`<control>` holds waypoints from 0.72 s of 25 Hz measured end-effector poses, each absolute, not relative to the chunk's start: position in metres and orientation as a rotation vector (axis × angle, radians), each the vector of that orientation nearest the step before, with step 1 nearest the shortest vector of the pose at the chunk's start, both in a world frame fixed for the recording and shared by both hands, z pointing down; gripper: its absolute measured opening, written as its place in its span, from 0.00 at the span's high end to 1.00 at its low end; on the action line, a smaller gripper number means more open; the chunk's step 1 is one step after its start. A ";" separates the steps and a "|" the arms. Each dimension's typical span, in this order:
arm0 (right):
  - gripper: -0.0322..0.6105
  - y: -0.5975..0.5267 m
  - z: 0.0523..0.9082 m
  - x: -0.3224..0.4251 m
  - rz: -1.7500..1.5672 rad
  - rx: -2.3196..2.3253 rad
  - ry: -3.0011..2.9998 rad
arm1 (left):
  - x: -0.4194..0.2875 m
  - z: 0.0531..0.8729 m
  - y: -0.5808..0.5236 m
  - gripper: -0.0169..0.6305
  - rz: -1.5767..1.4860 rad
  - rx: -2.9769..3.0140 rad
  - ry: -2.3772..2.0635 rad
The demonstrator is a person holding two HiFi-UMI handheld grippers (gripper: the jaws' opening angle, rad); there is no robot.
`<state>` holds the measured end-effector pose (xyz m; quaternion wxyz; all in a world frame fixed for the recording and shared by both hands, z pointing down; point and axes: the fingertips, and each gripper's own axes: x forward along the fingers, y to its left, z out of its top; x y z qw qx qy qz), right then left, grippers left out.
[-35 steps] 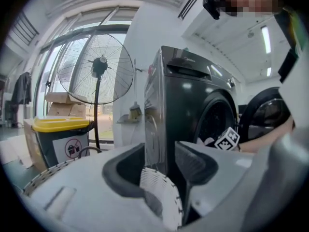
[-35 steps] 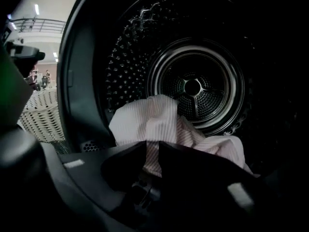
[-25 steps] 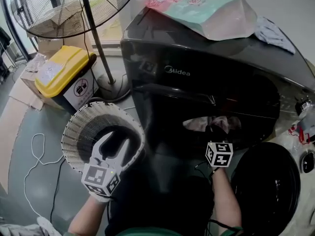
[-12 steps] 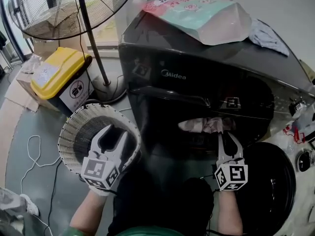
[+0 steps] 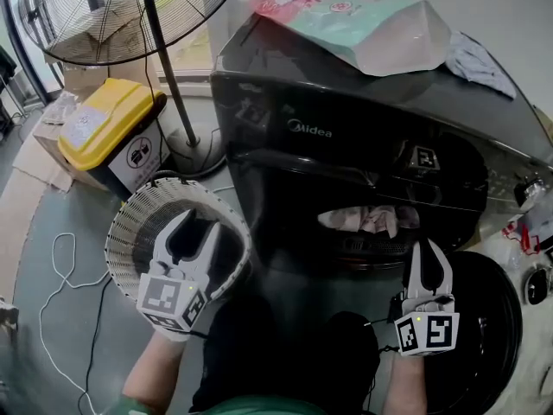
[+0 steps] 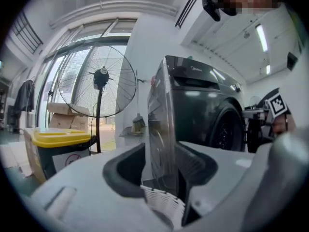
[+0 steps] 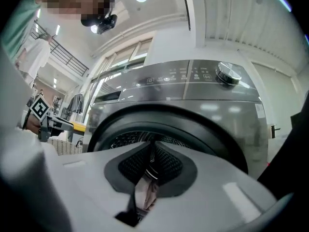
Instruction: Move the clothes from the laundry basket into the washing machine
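The dark front-loading washing machine [image 5: 380, 137] has its round door [image 5: 471, 335] swung open at lower right. Pink and white clothes [image 5: 367, 219] lie in the drum mouth. My right gripper [image 5: 429, 253] hangs just below and to the right of them, shut and empty. In the right gripper view its tips [image 7: 150, 151] meet before the drum, and the clothes [image 7: 147, 195] show beyond them. My left gripper [image 5: 192, 232] is open over the white laundry basket [image 5: 130, 223], whose inside looks dark. The basket's rim [image 6: 164, 204] shows low between the spread jaws.
A detergent pouch [image 5: 363, 20] and a grey cloth [image 5: 479, 59] lie on top of the machine. To its left stand a pedestal fan [image 5: 130, 7] and a yellow-lidded bin [image 5: 108, 128]. A white cable [image 5: 65, 266] loops on the floor beside the basket.
My right gripper has come out of the drum mouth and drawn back toward me, leaving the clothes inside. The left gripper has stayed over the basket.
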<state>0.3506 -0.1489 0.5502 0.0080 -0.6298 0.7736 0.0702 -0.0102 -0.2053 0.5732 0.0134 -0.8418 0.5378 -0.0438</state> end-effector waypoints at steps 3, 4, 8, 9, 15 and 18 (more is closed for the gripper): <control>0.91 -0.147 0.543 0.348 0.253 -1.952 2.424 | -0.010 0.568 -0.206 0.68 -0.127 -2.611 1.675; 0.91 -0.147 0.544 0.348 0.252 -1.949 2.425 | -0.009 0.567 -0.206 0.68 -0.126 -2.609 1.673; 0.91 -0.147 0.548 0.347 0.227 -1.946 2.418 | -0.005 0.567 -0.204 0.68 -0.136 -2.606 1.661; 0.91 -0.147 0.548 0.347 0.227 -1.946 2.417 | -0.005 0.567 -0.204 0.68 -0.137 -2.605 1.660; 0.91 -0.146 0.549 0.343 0.231 -1.943 2.421 | -0.009 0.568 -0.203 0.68 -0.141 -2.601 1.662; 0.91 -0.146 0.551 0.344 0.221 -1.946 2.414 | -0.009 0.570 -0.202 0.68 -0.140 -2.604 1.659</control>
